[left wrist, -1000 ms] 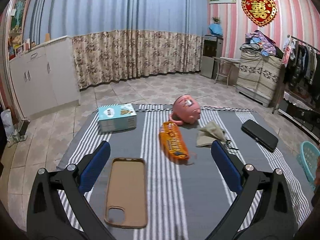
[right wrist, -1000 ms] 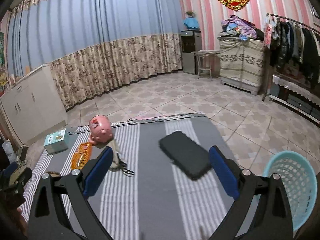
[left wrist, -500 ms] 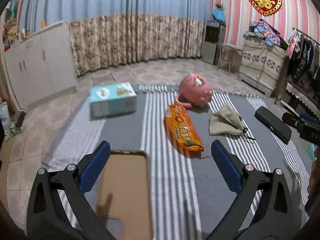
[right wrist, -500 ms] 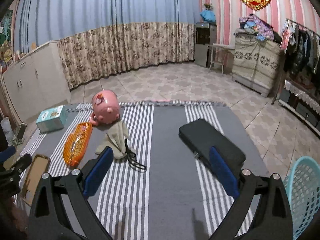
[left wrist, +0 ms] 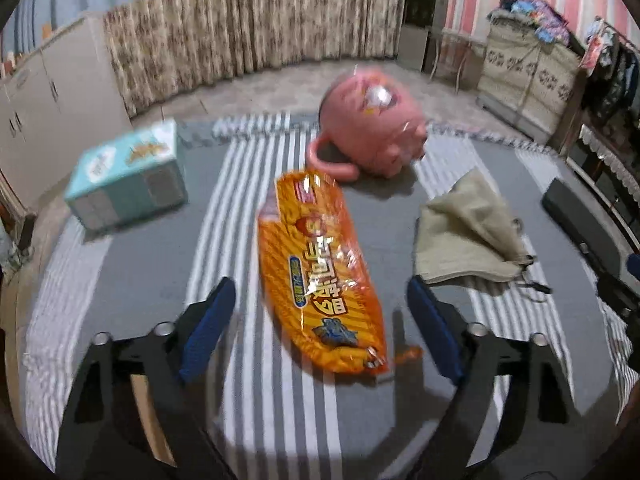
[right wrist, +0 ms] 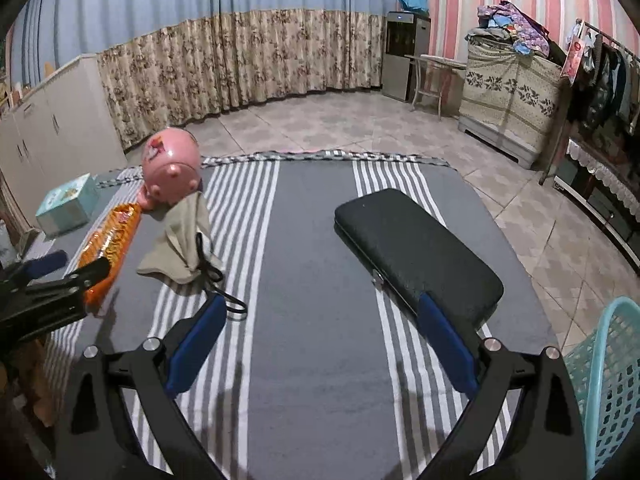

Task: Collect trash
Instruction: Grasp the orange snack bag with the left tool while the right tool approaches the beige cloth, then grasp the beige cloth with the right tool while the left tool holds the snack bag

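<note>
An orange snack wrapper (left wrist: 320, 272) lies flat on the grey striped mat (left wrist: 248, 392). My left gripper (left wrist: 320, 300) hangs low over the wrapper's near end, its jaws closing with the wrapper between them; the blue pads do not touch it. The right wrist view shows the same wrapper (right wrist: 112, 244) at the left, with the left gripper's fingers (right wrist: 60, 276) above it. My right gripper (right wrist: 322, 308) stands open over bare mat (right wrist: 312, 360) with nothing between its fingers. A teal mesh basket (right wrist: 608, 384) stands off the mat's right edge.
A pink piggy bank (left wrist: 372, 128) lies behind the wrapper. A beige pouch (left wrist: 464, 232) is to its right and a teal box (left wrist: 128, 180) to its left. A black case (right wrist: 416, 256) lies just beyond my right finger. A tan phone case (left wrist: 144, 404) is under my left gripper.
My left gripper moved forward and down from over the phone case to the orange wrapper, and its jaws narrowed. The right gripper sank toward the mat, closer to the black case.
</note>
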